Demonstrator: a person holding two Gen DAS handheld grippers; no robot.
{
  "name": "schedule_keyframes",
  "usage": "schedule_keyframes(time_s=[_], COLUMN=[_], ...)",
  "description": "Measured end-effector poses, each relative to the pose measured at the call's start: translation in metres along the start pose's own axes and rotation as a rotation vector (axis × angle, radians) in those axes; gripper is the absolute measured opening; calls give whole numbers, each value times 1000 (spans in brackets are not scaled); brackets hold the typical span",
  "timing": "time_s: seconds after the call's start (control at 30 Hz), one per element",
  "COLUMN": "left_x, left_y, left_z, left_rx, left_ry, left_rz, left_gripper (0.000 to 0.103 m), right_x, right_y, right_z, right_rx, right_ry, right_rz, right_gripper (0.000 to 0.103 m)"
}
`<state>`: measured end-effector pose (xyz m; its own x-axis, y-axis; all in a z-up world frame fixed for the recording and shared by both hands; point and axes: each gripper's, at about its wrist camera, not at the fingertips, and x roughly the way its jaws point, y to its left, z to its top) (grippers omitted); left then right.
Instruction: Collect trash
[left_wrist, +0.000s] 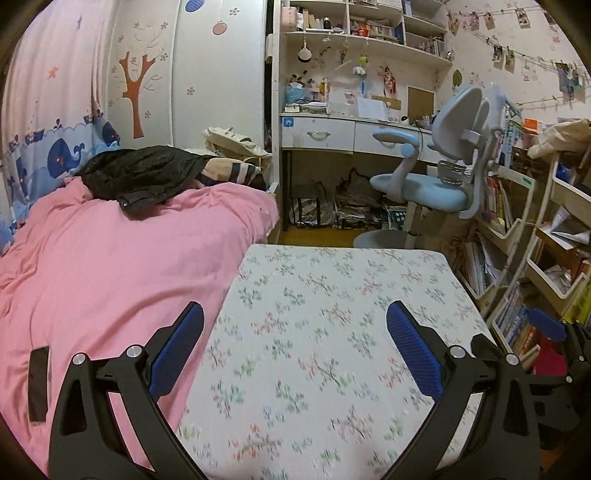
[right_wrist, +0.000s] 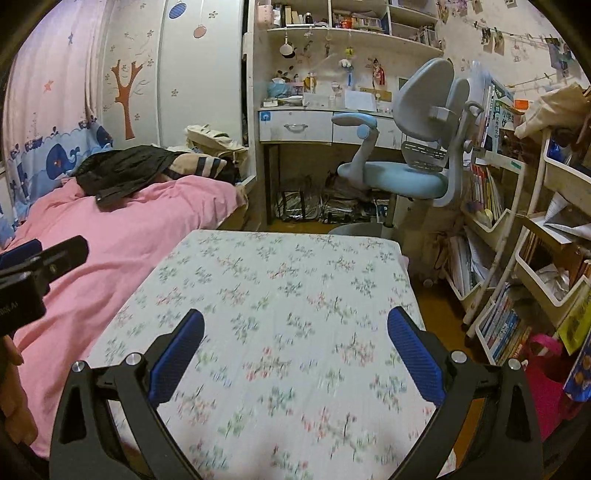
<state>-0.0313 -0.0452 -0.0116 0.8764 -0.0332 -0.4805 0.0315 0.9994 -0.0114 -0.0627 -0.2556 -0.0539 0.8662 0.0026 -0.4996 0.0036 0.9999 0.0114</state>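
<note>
Grippers are hovering spread wide and holding nothing: the left gripper (left_wrist: 295, 354) and right gripper (right_wrist: 295, 354) over the floral-covered desk (right_wrist: 280, 295), beside the pink bed (left_wrist: 110, 266). No trash is showing in either view.

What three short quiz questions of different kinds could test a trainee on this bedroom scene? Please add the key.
1. True or false: the left gripper is shut on trash.
2. What lies on top of the pink duvet? A) black jacket B) laptop C) plate
3. Which seat stands at the desk?

Key: 1. False; both it and the right gripper are open and hold nothing above the floral-cloth table. 2. A. 3. The blue-grey desk chair.
</note>
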Motion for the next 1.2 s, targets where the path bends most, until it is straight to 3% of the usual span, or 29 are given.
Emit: schedule_keyframes(time_s=[0.27, 0.37, 0.53, 0.9, 1.2], left_x=[29, 33, 51, 47, 43], left_y=[-5, -2, 12, 14, -2], left_z=[25, 20, 7, 6, 5], left_rx=[20, -1, -69, -58, 9], left_ry=[-24, -19, 65, 53, 42], left_rz=[3, 11, 48, 34, 29], left_gripper=[96, 96, 96, 96, 96], right_x=[20, 26, 34, 22, 26], right_y=[0, -1, -4, 0, -3], right_z=[23, 28, 26, 35, 35], right_rx=[17, 20, 43, 37, 37], right_ry=[-19, -29, -6, -80, -78], right_rz=[-24, -32, -45, -57, -65], right_gripper=[95, 95, 96, 96, 96])
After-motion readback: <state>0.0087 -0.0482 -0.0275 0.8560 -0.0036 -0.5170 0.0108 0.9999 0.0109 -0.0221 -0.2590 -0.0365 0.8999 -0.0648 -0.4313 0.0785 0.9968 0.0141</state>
